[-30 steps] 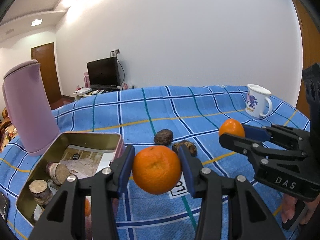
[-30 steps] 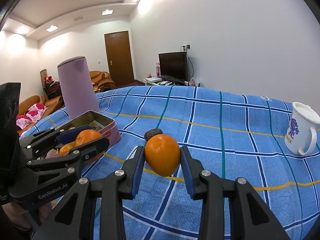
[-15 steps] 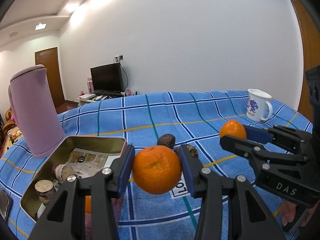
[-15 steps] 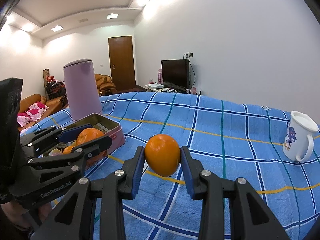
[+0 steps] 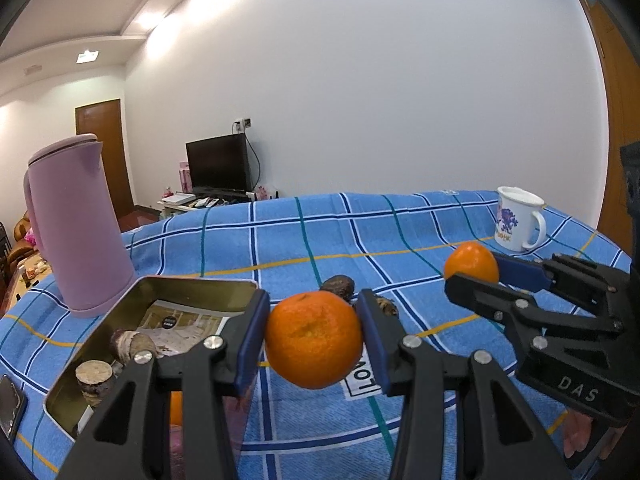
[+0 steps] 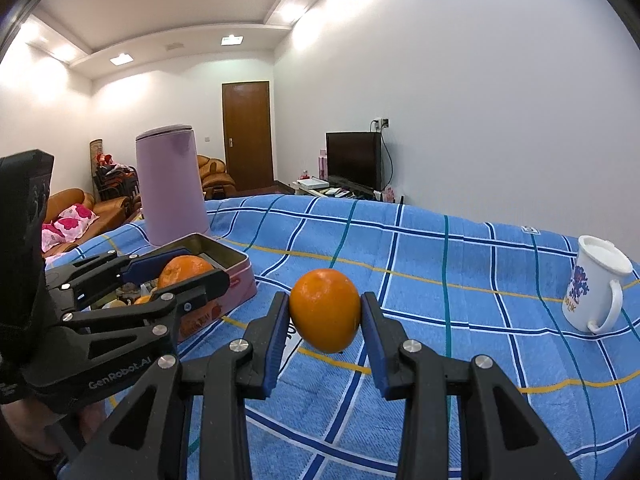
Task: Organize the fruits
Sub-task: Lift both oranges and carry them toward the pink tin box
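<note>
My left gripper is shut on an orange mandarin and holds it above the blue checked cloth, just right of an open gold tin. It also shows in the right wrist view. My right gripper is shut on a second orange in the air; it shows in the left wrist view at the right. The tin holds wooden stubs, a paper and another orange. Two dark brown fruits lie on the cloth behind the mandarin.
A tall pink jug stands behind the tin on the left. A white mug with a purple print stands at the far right of the table. A phone edge lies at the lower left. A TV and a door are in the background.
Both grippers have risen with their oranges; the table and tin sit lower in both views. Both grips are unchanged.
</note>
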The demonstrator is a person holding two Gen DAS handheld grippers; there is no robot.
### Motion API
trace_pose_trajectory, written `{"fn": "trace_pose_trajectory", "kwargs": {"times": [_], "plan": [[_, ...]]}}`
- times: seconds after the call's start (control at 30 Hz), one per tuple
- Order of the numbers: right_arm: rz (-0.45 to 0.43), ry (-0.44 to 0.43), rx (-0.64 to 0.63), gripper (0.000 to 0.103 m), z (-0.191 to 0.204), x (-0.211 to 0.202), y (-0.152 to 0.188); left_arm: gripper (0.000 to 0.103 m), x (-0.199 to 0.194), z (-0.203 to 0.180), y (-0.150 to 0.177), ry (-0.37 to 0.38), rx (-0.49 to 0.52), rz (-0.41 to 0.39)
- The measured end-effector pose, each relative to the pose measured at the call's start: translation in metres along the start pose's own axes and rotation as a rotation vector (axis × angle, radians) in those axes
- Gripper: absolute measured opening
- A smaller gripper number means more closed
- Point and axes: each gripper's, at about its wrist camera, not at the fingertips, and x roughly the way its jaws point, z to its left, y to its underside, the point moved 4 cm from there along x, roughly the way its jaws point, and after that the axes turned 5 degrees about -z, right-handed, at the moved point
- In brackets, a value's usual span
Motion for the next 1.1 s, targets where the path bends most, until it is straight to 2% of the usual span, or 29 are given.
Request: {"fn": "trace_pose_trajectory", "kwargs": {"times": [0.57, 1.1], "plan": [[-0.029, -0.003, -0.016, 0.038, 0.004, -0.005, -0.001, 0.047, -0.009, 0.0, -0.001, -0.026, 0.012, -0.029], [0.016, -0.052, -0.02, 0.038, 0.013, 0.01, -0.002, 0.047, -0.012, 0.011, 0.002, -0.037, -0.004, -0.008]]}}
